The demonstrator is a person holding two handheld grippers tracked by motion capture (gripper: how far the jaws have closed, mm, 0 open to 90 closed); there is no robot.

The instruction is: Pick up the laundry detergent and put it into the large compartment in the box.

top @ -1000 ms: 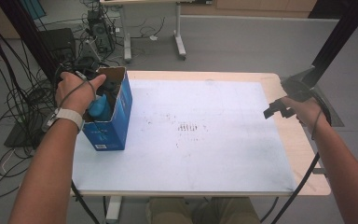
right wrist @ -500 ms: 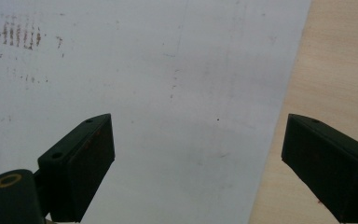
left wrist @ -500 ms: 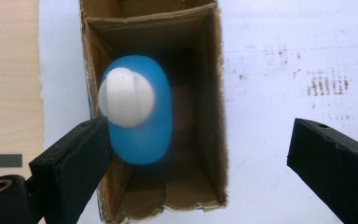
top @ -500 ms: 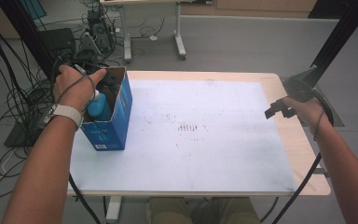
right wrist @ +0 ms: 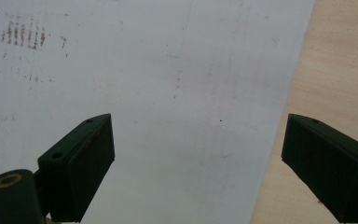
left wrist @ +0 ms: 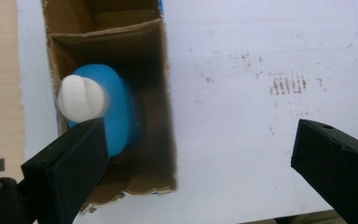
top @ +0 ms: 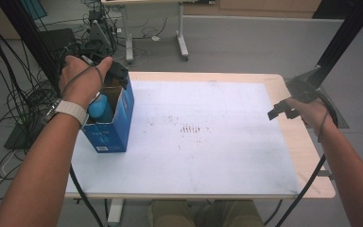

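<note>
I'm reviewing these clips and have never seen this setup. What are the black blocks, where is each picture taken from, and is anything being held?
A person at a table holds a hand-operated claw in each hand. The high view looks down from above; the other two pictures come from cameras riding on each claw, so the black blocks are its jaws. On the white mat stands an open blue box with a blue bottle, white-capped, inside. The left claw hangs above the box, jaws wide and just opened further, nothing between them. The right claw is open over the mat's edge, holding nothing.

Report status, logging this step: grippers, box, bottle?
Left gripper open above blue cardboard box. Blue white-capped bottle inside, released. Right gripper open, idle. Nothing obstructing.
</note>
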